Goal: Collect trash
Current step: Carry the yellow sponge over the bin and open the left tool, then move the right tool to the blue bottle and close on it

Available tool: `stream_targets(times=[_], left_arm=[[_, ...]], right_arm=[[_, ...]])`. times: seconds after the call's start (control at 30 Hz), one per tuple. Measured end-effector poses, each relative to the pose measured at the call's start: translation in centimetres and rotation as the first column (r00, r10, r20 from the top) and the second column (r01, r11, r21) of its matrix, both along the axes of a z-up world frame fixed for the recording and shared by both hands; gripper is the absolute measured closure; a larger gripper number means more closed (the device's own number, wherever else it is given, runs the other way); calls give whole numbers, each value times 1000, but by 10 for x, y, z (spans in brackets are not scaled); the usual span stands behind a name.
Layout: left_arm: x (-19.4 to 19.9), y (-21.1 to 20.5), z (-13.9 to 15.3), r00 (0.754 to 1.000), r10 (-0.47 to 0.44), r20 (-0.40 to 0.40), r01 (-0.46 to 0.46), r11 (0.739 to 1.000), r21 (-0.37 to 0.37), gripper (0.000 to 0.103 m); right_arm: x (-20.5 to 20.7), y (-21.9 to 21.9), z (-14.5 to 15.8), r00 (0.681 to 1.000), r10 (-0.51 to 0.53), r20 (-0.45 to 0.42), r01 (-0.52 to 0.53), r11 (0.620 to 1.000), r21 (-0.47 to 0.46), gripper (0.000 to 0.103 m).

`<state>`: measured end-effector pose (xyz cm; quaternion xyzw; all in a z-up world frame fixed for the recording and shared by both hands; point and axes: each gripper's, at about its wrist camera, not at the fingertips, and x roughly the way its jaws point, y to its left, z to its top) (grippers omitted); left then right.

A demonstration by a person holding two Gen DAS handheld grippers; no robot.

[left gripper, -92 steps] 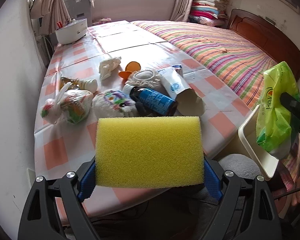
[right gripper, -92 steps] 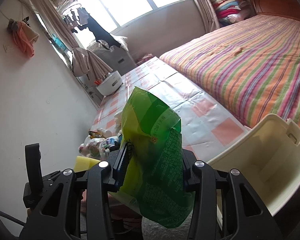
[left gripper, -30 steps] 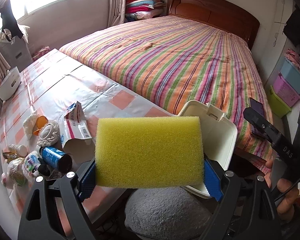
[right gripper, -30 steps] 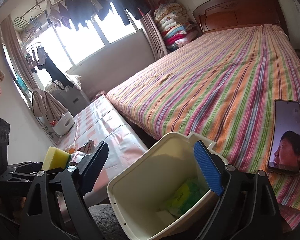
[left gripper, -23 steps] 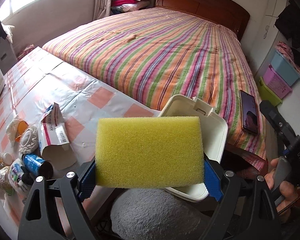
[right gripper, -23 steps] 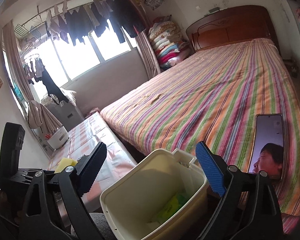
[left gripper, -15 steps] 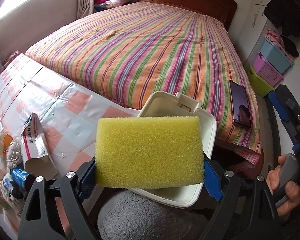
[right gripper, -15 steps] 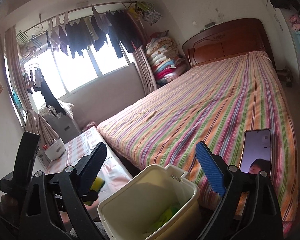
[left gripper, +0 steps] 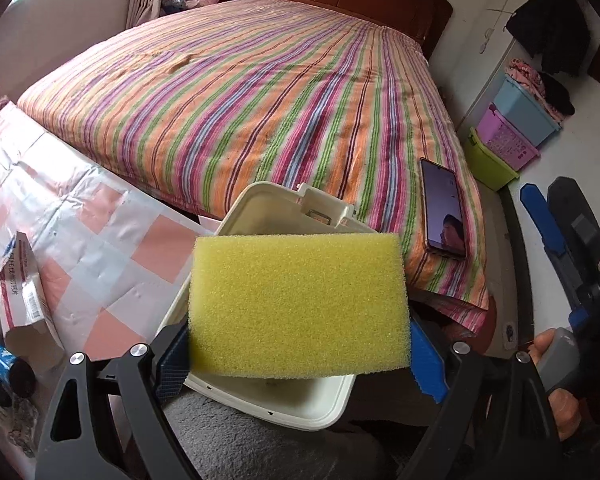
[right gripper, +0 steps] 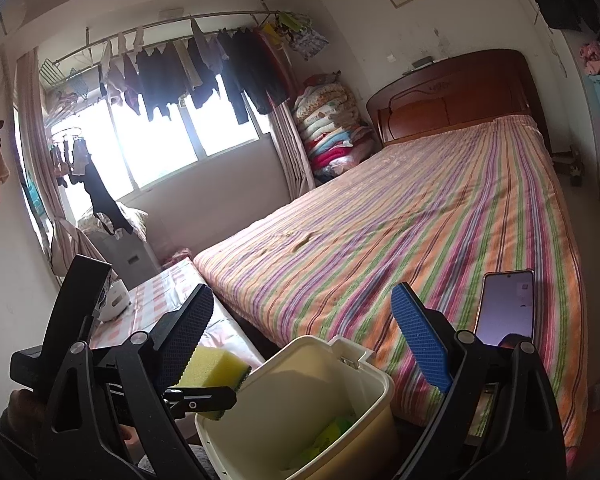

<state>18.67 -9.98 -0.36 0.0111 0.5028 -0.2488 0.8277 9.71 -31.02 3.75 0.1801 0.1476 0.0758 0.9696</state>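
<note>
Left tongs (left gripper: pixel 296 354) clamped on yellow sponge (left gripper: pixel 298 306), held over cream bin (right gripper: pixel 300 408) rim. Right tongs (right gripper: pixel 300 344) wide open, empty. Green wrapper (right gripper: pixel 332 434) in bin. Checkered counter (left gripper: pixel 80 240) at 9 o'clock, striped bed (left gripper: pixel 280 100) at 12, phone (left gripper: pixel 444 208) on bed edge.

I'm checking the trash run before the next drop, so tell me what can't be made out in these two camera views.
- Bin interior: left wrist view, hidden behind the yellow sponge held in the left tool.
- Bin contents: right wrist view, only a green wrapper shows; the near wall hides the rest.
- Table trash: left wrist view, the carton and blue can sit at the left edge, others cut off.
- Phone: right wrist view, its lower end is behind the right tool.
</note>
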Motion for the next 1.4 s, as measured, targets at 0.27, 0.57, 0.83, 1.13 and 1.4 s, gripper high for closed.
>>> stream_targets(times=[0.27, 0.57, 0.83, 1.13, 1.4], left_arm=[[-2, 7, -6, 996, 89, -17, -89, 996, -30, 8], [-7, 11, 4, 993, 96, 64, -96, 995, -10, 8], [-24, 63, 12, 955, 245, 166, -239, 970, -51, 8], [-76, 161, 16, 787, 547, 285, -581, 813, 46, 8], [-116, 223, 7, 663, 649, 374, -740, 644, 194, 8]], right_arm=[[1, 7, 0, 1000, 23, -3, -23, 1000, -1, 14], [-1, 11, 3, 999, 39, 9, -39, 999, -3, 14], [4, 28, 5, 994, 104, 10, -104, 995, -2, 14], [26, 97, 1, 944, 324, -58, -324, 946, 12, 7], [49, 176, -11, 849, 502, -167, -507, 862, 14, 7]])
